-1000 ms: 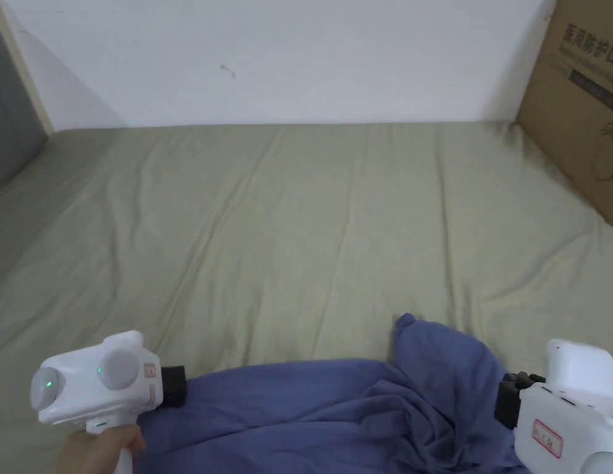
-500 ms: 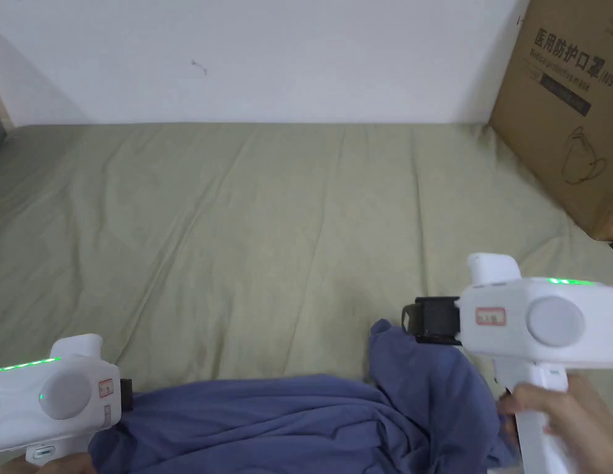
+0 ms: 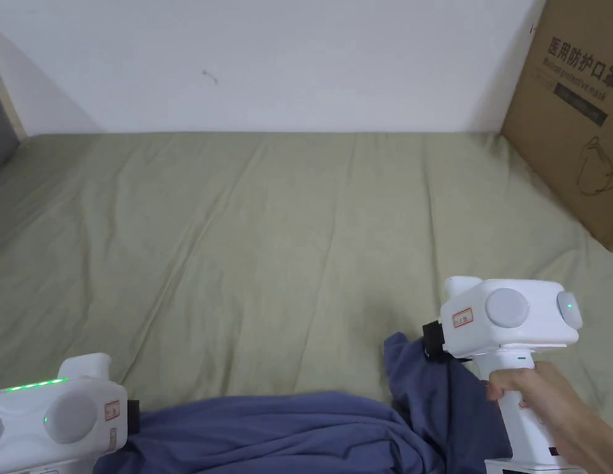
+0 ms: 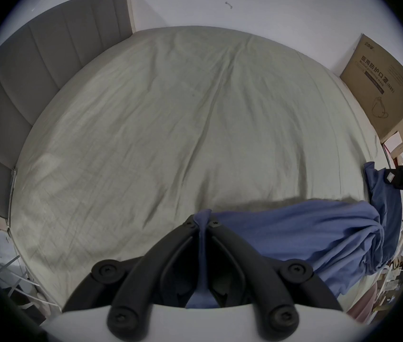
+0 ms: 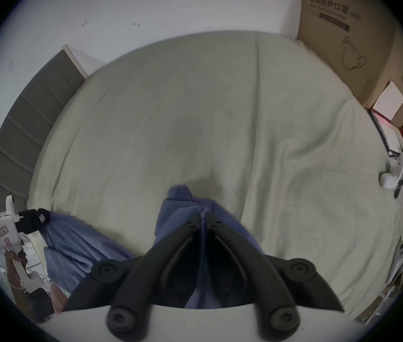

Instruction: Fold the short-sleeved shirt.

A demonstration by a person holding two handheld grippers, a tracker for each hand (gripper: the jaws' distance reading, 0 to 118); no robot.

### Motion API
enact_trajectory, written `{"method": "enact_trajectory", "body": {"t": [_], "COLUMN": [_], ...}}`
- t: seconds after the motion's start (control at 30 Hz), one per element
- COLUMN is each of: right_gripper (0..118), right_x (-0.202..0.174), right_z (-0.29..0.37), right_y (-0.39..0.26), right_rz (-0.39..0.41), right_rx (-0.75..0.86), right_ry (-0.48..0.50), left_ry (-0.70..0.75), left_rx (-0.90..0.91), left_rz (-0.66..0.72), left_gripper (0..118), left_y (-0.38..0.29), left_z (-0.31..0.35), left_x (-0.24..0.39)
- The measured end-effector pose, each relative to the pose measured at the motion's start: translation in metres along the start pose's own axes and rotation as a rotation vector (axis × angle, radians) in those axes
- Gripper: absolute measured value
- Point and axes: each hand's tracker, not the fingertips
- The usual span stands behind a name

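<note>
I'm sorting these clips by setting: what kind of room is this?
Most likely a bedroom: a bed with an olive sheet and padded grey headboard, set against a white wall, with a cardboard box stored beside it.

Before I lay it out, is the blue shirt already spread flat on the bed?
No, the blue shirt is bunched in folds at the near edge of the bed, with the left tool clamped on it.

Green-sheeted bed [image 3: 286,234], bunched blue shirt [image 3: 286,432] at near edge
</note>
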Motion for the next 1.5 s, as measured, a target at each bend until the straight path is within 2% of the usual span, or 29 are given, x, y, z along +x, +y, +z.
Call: {"method": "enact_trajectory", "body": {"t": [0.13, 0.2, 0.6, 0.7, 0.87, 0.97, 1.1, 1.17, 1.3, 1.4, 1.5], "right_gripper": [3, 3, 3, 3, 3, 3, 3, 3, 3, 3, 3], "right_x": [-0.004, -0.004, 0.048, 0.054, 0.037, 0.030, 0.009, 0.001, -0.014, -0.022, -0.031], "right_z": [0.055, 0.087, 0.272, 0.308, 0.353, 0.378, 0.414, 0.430, 0.458, 0.479, 0.489], "right_y": [0.012, 0.023, 0.095, 0.120, 0.179, 0.222, 0.274, 0.291, 0.319, 0.325, 0.324], "right_rz": [0.013, 0.031, -0.115, -0.170, -0.161, -0.223, -0.207, -0.239, -0.210, -0.220, -0.175], "right_rx": [0.085, 0.138, 0.487, 0.550, 0.616, 0.693, 0.781, 0.830, 0.887, 0.924, 0.954], "right_ry": [0.006, -0.029, -0.089, -0.039, -0.086, -0.058, -0.075, -0.076, -0.129, -0.111, -0.172], "left_ry": [-0.013, -0.003, 0.053, 0.063, 0.075, 0.095, 0.088, 0.103, 0.111, 0.123, 0.128], "left_rx": [0.056, 0.113, 0.492, 0.571, 0.673, 0.707, 0.800, 0.848, 0.938, 0.995, 1.032], "left_rz": [0.011, -0.008, -0.027, -0.051, -0.063, -0.053, -0.034, 0.009, -0.001, 0.003, -0.024], "left_gripper": [1, 1, 1, 1, 1, 1, 1, 1, 1, 1, 1], "left_y": [0.012, 0.021, 0.111, 0.143, 0.206, 0.252, 0.309, 0.335, 0.371, 0.386, 0.390], "left_z": [0.028, 0.050, 0.222, 0.258, 0.303, 0.321, 0.349, 0.361, 0.383, 0.400, 0.404], "left_x": [-0.004, -0.002, -0.001, 0.005, 0.023, 0.032, 0.036, 0.037, 0.039, 0.043, 0.043]}}
